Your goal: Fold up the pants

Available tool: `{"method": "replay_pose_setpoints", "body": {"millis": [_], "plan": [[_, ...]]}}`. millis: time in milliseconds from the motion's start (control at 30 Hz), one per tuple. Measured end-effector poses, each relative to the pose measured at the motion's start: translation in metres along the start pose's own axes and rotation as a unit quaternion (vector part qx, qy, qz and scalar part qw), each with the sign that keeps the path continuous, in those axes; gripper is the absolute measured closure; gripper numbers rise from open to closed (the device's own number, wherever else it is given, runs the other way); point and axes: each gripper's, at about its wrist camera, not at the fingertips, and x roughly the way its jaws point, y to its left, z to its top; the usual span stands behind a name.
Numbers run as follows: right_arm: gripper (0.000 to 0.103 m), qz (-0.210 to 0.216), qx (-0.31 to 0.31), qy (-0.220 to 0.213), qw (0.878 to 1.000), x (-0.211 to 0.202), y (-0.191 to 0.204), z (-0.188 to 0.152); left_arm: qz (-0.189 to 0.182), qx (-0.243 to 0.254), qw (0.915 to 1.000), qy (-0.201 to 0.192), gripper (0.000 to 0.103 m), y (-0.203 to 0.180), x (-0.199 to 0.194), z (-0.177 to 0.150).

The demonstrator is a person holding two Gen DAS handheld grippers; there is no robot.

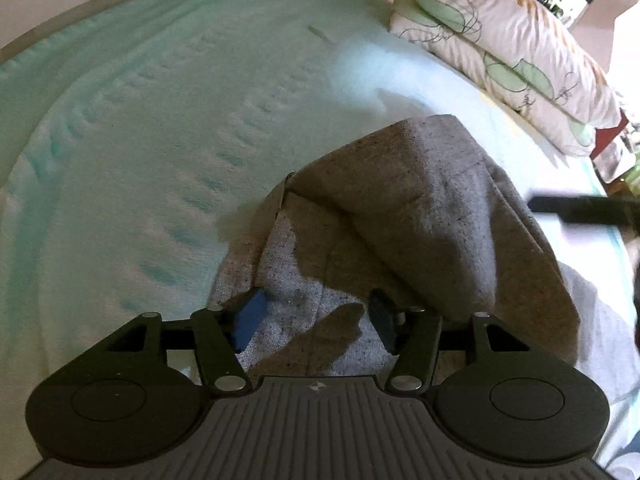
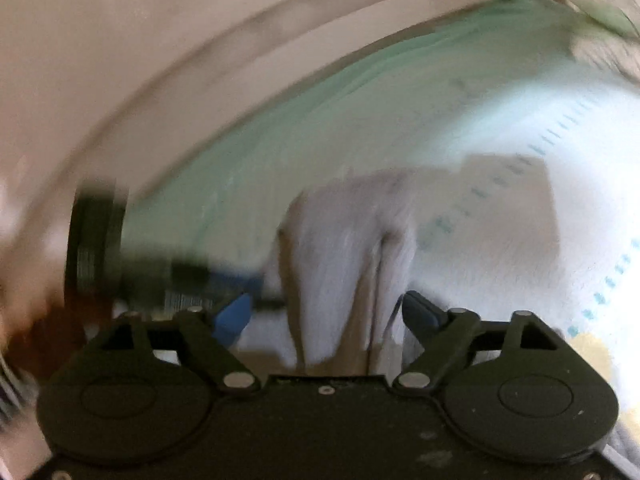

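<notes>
The left hand-held gripper (image 1: 316, 316) hangs with its jaws apart over the grey pants (image 1: 420, 208), pressing nothing. The right hand-held gripper (image 2: 328, 316) is spread wide, cloth in front of it but ungripped; that view is blurred. The pants lie on the bed's mint blanket (image 1: 160, 120), one layer already turned over toward 1 o'clock. At least one more fold and some smoothing seem left. Pillows (image 1: 500, 40) sit at 2 o'clock. No containers are visible.

1. No readable text, brand or number in either view.
2. Small round crosshair mark on left gripper (image 1: 316, 316) body, no lettering.
3. Right wrist view blurred; nothing legible.
</notes>
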Motion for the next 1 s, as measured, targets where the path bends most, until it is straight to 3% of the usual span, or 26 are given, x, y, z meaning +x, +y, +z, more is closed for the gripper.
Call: {"method": "replay_pose_setpoints", "body": {"millis": [133,200,300,433,567,767,900,1000], "plan": [[0.012,0.005,0.082,-0.003,0.997,0.018,-0.035,0.029,-0.009,0.0,0.9999,-0.008,0.047,0.0,0.001,-0.001],[0.011,0.034,0.128,0.032,0.991,0.039,-0.056,0.039,-0.014,-0.003,0.9998,-0.012,0.047,0.003,0.0,-0.004],[0.011,0.112,0.196,0.097,0.969,0.075,-0.075,0.048,-0.021,-0.006,0.9996,-0.017,0.046,0.005,-0.002,-0.006],[0.008,0.149,0.166,0.134,0.966,0.122,-0.06,0.068,-0.027,-0.009,0.9994,-0.019,0.046,0.008,-0.003,-0.007],[0.006,0.209,0.16,0.153,0.952,0.159,-0.037,0.083,-0.032,-0.013,0.9992,-0.019,0.047,0.009,-0.004,-0.007],[0.006,0.254,0.143,0.126,0.948,0.181,-0.016,0.108,-0.034,-0.02,0.999,-0.022,0.047,0.012,-0.005,-0.008],[0.007,0.269,0.142,0.108,0.946,0.163,-0.016,0.117,-0.034,-0.024,0.9989,-0.022,0.046,0.013,-0.006,-0.007],[0.006,0.221,0.121,0.1,0.963,0.142,-0.018,0.116,-0.031,-0.023,0.9991,-0.019,0.046,0.012,-0.008,-0.006]]}}
